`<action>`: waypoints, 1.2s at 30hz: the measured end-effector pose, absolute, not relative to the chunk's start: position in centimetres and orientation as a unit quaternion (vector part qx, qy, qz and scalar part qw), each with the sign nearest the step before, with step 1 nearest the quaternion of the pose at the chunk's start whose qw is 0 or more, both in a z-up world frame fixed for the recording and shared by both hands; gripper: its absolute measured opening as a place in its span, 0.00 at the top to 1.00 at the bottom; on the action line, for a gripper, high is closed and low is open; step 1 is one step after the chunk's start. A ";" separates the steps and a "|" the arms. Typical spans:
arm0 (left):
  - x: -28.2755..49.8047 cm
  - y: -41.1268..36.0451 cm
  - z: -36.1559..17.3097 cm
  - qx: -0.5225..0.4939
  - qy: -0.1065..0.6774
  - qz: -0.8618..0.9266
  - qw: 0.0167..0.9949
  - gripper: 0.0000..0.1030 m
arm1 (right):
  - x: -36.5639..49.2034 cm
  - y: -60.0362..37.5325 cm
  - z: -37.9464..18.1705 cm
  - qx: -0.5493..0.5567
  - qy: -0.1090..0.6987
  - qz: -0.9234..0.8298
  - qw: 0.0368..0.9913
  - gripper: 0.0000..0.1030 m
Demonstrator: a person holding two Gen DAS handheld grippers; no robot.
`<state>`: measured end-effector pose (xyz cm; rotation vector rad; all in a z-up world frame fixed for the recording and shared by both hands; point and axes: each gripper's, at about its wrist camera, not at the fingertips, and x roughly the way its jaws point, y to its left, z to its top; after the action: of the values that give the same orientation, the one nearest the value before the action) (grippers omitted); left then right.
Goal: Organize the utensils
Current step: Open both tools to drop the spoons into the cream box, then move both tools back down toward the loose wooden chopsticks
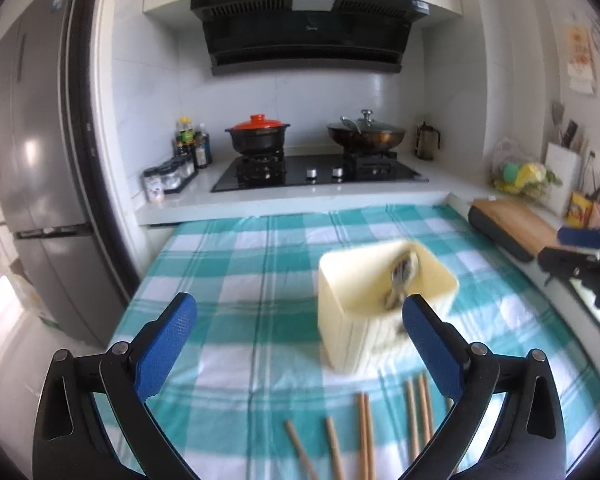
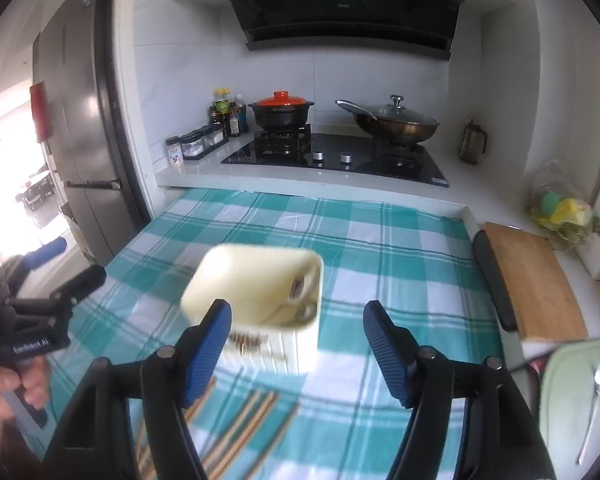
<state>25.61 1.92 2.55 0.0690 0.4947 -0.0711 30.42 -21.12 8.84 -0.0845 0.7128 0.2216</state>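
Fingers on my left gripper (image 1: 300, 332) stand spread wide with nothing between them; the right gripper (image 2: 296, 340) is also released, its blue pads apart and gripping nothing. Both point down at the bench (image 1: 236, 264), which is covered in a teal checked cloth. A cream holder (image 1: 384, 300) sits on the cloth ahead of both grippers, blurred in both views. Inside it, toward its right end, I see what looks like metal cutlery (image 1: 400, 280), though the blur keeps me from telling which pieces. Several wooden chopsticks (image 1: 364, 432) lie loose on the cloth just in front of the holder. A spoon (image 2: 592, 404) rests on a pale green board (image 2: 572, 412) at the right edge, beside a wooden board (image 2: 536, 280).
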 end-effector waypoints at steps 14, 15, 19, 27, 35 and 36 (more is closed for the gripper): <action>12.4 0.8 -5.6 0.025 0.318 -0.008 0.948 0.01 | 13.1 -19.8 2.2 -0.045 0.331 0.010 0.943 0.24; 12.3 0.8 -5.8 0.018 0.324 -0.012 0.946 0.01 | 12.5 -19.6 1.9 -0.045 0.330 0.005 0.943 0.24; 11.0 1.3 -6.0 0.006 0.322 -0.009 0.947 0.01 | 10.7 -19.2 1.2 -0.052 0.325 -0.005 0.944 0.24; 10.2 1.5 -5.2 0.004 0.314 -0.006 0.949 0.01 | 9.7 -19.8 0.3 -0.046 0.322 -0.022 0.945 0.24; 10.8 2.1 -6.6 -0.023 0.345 -0.028 0.938 0.01 | 9.4 -20.4 -0.4 -0.042 0.327 -0.032 0.944 0.24; 10.8 2.2 -6.8 -0.030 0.350 -0.031 0.936 0.01 | 9.3 -20.4 -0.4 -0.042 0.327 -0.033 0.943 0.24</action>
<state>10.83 2.19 -6.80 -0.0609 0.7154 -0.0626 9.34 -20.43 -0.43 -0.0853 0.6674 -0.0681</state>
